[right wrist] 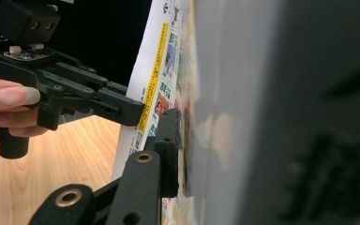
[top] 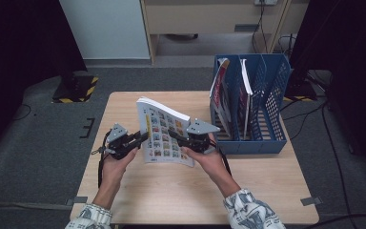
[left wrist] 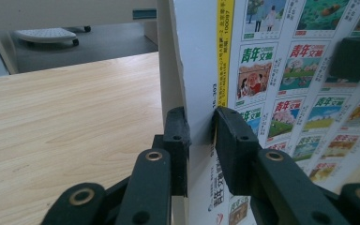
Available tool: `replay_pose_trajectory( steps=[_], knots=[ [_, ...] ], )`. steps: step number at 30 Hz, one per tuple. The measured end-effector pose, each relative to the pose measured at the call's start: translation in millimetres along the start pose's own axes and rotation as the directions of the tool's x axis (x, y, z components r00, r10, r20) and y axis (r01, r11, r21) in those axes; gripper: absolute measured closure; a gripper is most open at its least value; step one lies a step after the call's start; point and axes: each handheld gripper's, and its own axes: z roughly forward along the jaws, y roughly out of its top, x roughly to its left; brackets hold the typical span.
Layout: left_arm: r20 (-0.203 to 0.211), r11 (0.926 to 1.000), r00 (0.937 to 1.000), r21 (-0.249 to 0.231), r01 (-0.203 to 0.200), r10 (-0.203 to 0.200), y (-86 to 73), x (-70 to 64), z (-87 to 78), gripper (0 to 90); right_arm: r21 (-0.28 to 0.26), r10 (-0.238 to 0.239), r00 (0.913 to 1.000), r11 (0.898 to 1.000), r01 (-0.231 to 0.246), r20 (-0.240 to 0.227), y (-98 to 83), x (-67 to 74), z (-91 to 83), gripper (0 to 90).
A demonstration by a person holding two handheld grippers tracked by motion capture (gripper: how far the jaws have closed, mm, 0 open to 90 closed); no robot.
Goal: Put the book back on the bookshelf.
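A thick magazine (top: 164, 136) with rows of small colour cover pictures and a yellow strip stands tilted upright over the wooden table (top: 171, 191). My left gripper (top: 143, 138) is shut on its left edge; in the left gripper view both black pads (left wrist: 229, 133) pinch the magazine (left wrist: 281, 70) by its spine side. My right gripper (top: 174, 135) is shut on the opposite edge. In the right gripper view one jaw pad (right wrist: 168, 150) presses the printed cover (right wrist: 168, 61), while the blurred magazine hides the other jaw. The left gripper (right wrist: 122, 110) shows there too.
A blue mesh file rack (top: 271, 95) stands at the table's back right, with two upright magazines (top: 220, 90) in its left slots. Bare wood lies left of the grippers and toward the front edge. Grey carpet surrounds the table.
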Motion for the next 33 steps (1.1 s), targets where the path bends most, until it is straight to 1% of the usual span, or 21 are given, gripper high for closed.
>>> replay_pose_trajectory(
  steps=[4,6,10,12,15,18,22,24,26,27,28,31,33],
  knots=[
    [0.008,0.9999,0.9999,-0.005,-0.011,0.011,-1.9,-3.7,-6.8,74.0,0.002,0.011,0.9999,1.0,-0.011,-0.005,0.1,2.1,-3.0,69.6],
    [0.014,0.9999,0.9998,-0.005,-0.013,0.013,-2.4,-3.9,-8.5,73.8,-0.004,0.031,0.9995,1.0,-0.031,-0.009,-1.4,3.0,-4.4,68.7],
    [0.019,0.9998,0.9998,-0.017,-0.008,0.008,-4.9,-5.0,-11.1,73.2,-0.005,0.056,0.9982,0.998,-0.056,-0.021,-2.7,4.4,-6.1,64.4],
    [0.021,0.9998,0.9997,-0.021,-0.006,0.007,-5.9,-5.9,-13.0,72.6,-0.004,0.068,0.9973,0.998,-0.068,-0.027,-4.1,4.3,-6.7,63.8],
    [0.022,0.9996,0.9996,-0.023,-0.015,0.015,-7.0,-7.2,-15.3,72.2,-0.005,0.083,0.9958,0.997,-0.083,-0.039,-6.4,3.4,-6.9,63.4],
    [0.025,0.9995,0.9996,-0.027,-0.013,0.014,-8.1,-8.0,-16.8,72.0,-0.012,0.082,0.9956,0.997,-0.083,-0.044,-8.2,3.8,-7.6,63.5],
    [0.023,0.9994,0.9997,-0.031,-0.011,0.012,-8.7,-8.5,-17.1,71.1,-0.024,0.091,0.9935,0.995,-0.093,-0.068,-10.2,2.6,-8.5,61.7],
    [0.024,0.9994,0.9997,-0.032,-0.009,0.009,-8.8,-8.4,-17.2,71.1,-0.025,0.083,0.9943,0.996,-0.085,-0.067,-10.2,3.0,-8.5,60.8],
    [0.024,0.9994,0.9997,-0.034,-0.005,0.006,-9.0,-8.5,-17.1,71.0,-0.031,0.083,0.9952,0.996,-0.085,-0.051,-9.2,3.4,-8.3,58.3],
    [0.023,0.9994,0.9997,-0.035,-0.005,0.006,-9.1,-8.6,-17.1,71.0,-0.032,0.085,0.9951,0.996,-0.086,-0.051,-8.7,3.2,-8.3,55.3],
    [0.024,0.9994,0.9997,-0.033,-0.008,0.009,-9.0,-8.4,-17.3,71.0,-0.037,0.083,0.9942,0.996,-0.086,-0.069,-7.8,2.6,-9.2,54.3],
    [0.022,0.9994,0.9997,-0.033,-0.008,0.009,-9.0,-8.8,-17.4,71.0,-0.054,0.077,0.9944,0.995,-0.081,-0.072,-3.4,2.2,-11.4,56.0],
    [0.022,0.9994,0.9997,-0.035,-0.007,0.008,-9.0,-9.1,-17.3,71.0,-0.077,0.078,0.9947,0.994,-0.083,-0.067,1.2,1.3,-14.7,61.3]
  ],
)
